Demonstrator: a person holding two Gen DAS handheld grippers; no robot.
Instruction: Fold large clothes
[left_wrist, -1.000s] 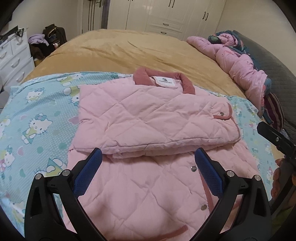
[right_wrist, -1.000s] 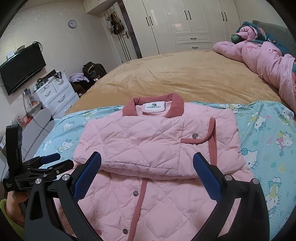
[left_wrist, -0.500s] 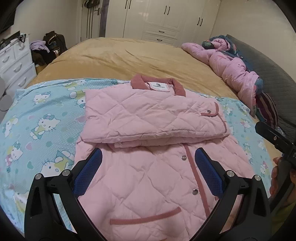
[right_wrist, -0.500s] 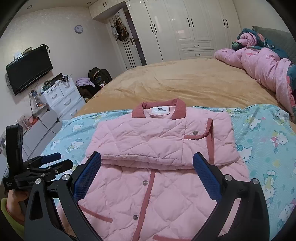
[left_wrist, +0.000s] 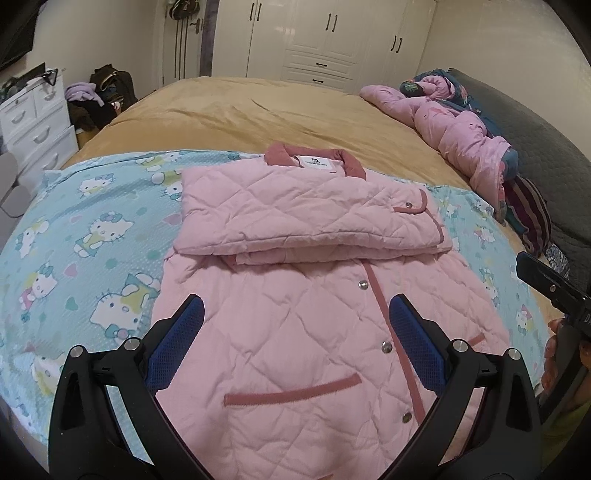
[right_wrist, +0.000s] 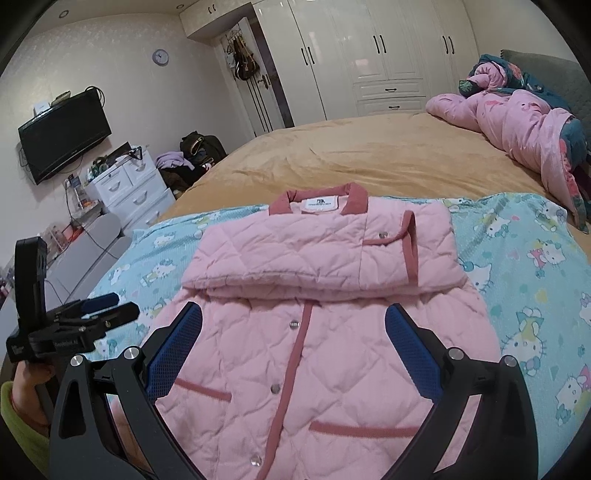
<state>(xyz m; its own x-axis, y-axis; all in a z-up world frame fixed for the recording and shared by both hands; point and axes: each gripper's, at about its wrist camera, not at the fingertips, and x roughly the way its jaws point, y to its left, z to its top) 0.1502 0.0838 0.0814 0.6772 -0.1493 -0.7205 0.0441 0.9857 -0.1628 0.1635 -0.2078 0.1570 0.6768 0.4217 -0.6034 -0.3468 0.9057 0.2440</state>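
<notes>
Two tools hover above a pink quilted jacket (left_wrist: 295, 332) that lies front-up on a blue cartoon-cat sheet (left_wrist: 92, 229) spread over the near part of a bed with a tan cover (left_wrist: 258, 110). The left tool (left_wrist: 295, 317) has its blue-padded fingers (left_wrist: 177, 343) spread wide, one to each side of the jacket's lower front, and pinches nothing. The right tool (right_wrist: 293, 325) is likewise spread wide over the same lower half, with nothing between its pads (right_wrist: 410, 350).

The jacket's upper part carries a thick folded layer (right_wrist: 317, 254) of the same quilted cloth laid across the chest, just below the dusty-rose collar (right_wrist: 317, 194) and its white label. Beneath that layer the snap-buttoned placket (right_wrist: 291, 373) runs down the middle, with a rose-trimmed pocket slit on each side.

From the right wrist view, the left tool shows at the left edge (right_wrist: 92, 306), held off the jacket's side over the sheet. From the left wrist view, part of the right tool's body (left_wrist: 554, 288) shows at the right edge.

Farther up the bed, a crumpled pink duvet (right_wrist: 517, 122) lies near the grey headboard (left_wrist: 535, 110). White wardrobes (right_wrist: 388, 55) line the far wall, a white drawer unit (right_wrist: 129, 188) stands beside the bed, and a dark television (right_wrist: 64, 129) hangs on the wall.
</notes>
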